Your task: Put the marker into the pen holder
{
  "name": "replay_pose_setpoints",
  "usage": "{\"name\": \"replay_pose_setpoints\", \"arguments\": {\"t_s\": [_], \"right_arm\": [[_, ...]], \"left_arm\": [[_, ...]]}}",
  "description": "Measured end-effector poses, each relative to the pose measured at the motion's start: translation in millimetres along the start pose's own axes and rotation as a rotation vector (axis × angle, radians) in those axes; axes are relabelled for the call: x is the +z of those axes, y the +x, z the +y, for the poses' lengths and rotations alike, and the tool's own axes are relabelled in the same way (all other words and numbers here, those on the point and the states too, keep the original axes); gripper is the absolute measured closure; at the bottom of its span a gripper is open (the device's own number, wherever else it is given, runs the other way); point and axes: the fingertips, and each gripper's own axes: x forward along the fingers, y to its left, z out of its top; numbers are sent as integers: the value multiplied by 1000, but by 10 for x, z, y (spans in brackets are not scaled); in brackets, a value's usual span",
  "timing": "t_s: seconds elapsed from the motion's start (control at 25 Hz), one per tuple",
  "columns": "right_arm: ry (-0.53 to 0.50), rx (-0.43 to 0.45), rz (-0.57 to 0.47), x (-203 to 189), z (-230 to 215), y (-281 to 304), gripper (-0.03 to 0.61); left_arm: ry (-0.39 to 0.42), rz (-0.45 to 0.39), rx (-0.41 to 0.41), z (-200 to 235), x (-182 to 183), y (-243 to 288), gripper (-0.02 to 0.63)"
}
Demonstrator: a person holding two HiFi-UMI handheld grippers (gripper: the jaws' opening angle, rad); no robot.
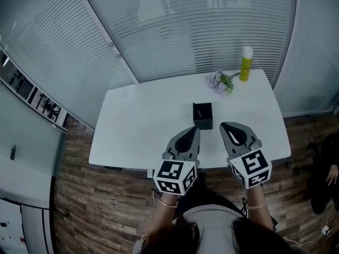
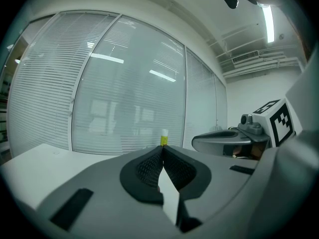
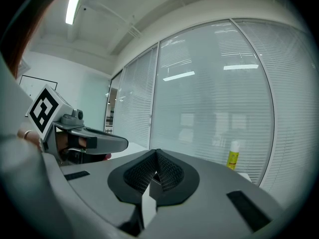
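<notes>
Head view: white table [image 1: 132, 131] in front of a glass wall with blinds [image 1: 175, 30]; wood floor under it.
Pen holder [image 1: 202, 121]: black, square, upright, approx mid-table, nearer the front edge than the wall side.
Marker: neither gripper has it. Thin pale line shows inside the holder's opening; could be the marker, too small to confirm.
L gripper [image 1: 196, 129]: low over the table's front part, tip pointing at the holder, just short of its front-left corner. Can't tell if it touches the table.
L fingers: closed, per left gripper view. Ribbed pads [image 2: 149, 167] meet at the tip, only a thin wedge of white table showing below the contact line. Nothing held.
R gripper [image 1: 223, 125]: beside the L one, front-right of the holder, near but apart from it.
R fingers: same state in right gripper view. Pads [image 3: 169, 173] pressed tip to tip, nothing between them.
Cross-check: each gripper cam sees the other gripper alongside, marker cube facing the cam.
Yellow bottle [image 1: 246, 64]: white cap, upright, far-right corner of the table, well apart from the holder. Also seen in both gripper views against the blinds.
Flowers [image 1: 221, 81]: small purple bunch w/ green leaves, lying just beside the bottle, on its left.
Person: forearms at the bottom edge of head view, one hand behind each marker cube.
</notes>
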Motion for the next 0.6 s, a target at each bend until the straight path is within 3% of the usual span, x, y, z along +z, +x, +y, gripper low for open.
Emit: {"name": "replay_pose_setpoints", "arguments": {"t_s": [0.6], "right_arm": [[20,-10,2,-35,-27,66,551]], "left_arm": [[-2,16,-7,55,-39,41,594]]}}
